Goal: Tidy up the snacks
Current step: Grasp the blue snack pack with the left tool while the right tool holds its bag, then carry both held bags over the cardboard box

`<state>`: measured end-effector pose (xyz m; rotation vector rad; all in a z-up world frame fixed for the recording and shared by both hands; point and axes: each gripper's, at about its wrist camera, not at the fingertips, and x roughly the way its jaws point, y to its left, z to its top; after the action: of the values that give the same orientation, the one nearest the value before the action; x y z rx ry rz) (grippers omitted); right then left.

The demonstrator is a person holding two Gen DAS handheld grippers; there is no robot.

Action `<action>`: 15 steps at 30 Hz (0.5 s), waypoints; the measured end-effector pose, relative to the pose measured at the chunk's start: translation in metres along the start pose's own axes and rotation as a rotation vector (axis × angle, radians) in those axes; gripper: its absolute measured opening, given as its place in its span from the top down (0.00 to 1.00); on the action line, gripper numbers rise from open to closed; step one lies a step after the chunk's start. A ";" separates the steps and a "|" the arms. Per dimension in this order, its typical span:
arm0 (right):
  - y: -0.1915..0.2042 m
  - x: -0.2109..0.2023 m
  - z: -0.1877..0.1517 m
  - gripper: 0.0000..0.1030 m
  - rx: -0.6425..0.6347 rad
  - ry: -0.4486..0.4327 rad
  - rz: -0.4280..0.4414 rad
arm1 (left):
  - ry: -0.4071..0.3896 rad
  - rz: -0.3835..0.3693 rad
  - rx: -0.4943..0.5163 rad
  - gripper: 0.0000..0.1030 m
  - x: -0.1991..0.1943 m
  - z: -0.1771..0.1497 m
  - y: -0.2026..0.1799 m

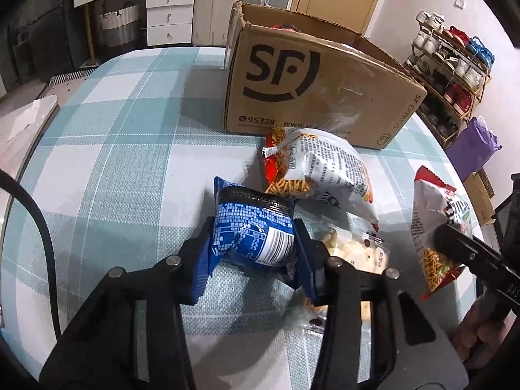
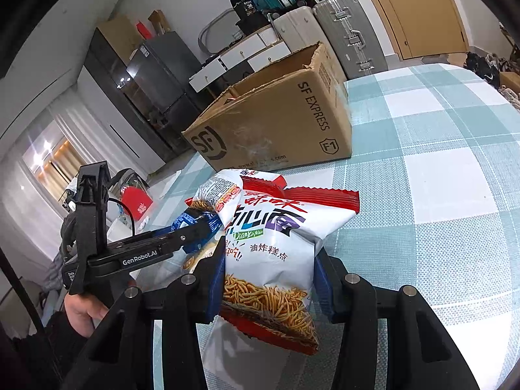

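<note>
**2 snack bags held**

The left gripper (image 1: 252,243) squeezes its fingers on the blue snack bag (image 1: 250,227), low over the checked desk (image 1: 113,162). The right gripper (image 2: 269,279) clamps the red and white noodle bag (image 2: 276,247). 1 more noodle bag (image 1: 318,169) lies by the cardboard box (image 1: 312,91).
</note>
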<state>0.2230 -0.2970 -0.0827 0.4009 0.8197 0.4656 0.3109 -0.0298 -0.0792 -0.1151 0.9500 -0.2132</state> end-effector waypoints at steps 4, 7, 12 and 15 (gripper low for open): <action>0.000 0.000 0.000 0.55 0.004 -0.002 -0.001 | 0.003 0.011 0.005 0.60 -0.007 -0.005 -0.001; -0.001 0.003 0.001 0.55 0.006 0.010 0.002 | -0.002 0.005 -0.008 0.60 -0.016 -0.008 0.001; 0.003 0.007 0.001 0.55 -0.011 0.029 -0.011 | -0.026 -0.005 -0.032 0.60 -0.033 -0.013 0.005; 0.007 0.006 0.001 0.55 -0.032 0.021 -0.026 | -0.026 -0.027 -0.059 0.60 -0.049 -0.020 0.005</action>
<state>0.2252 -0.2880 -0.0818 0.3559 0.8363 0.4588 0.2677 -0.0133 -0.0526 -0.1849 0.9300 -0.2084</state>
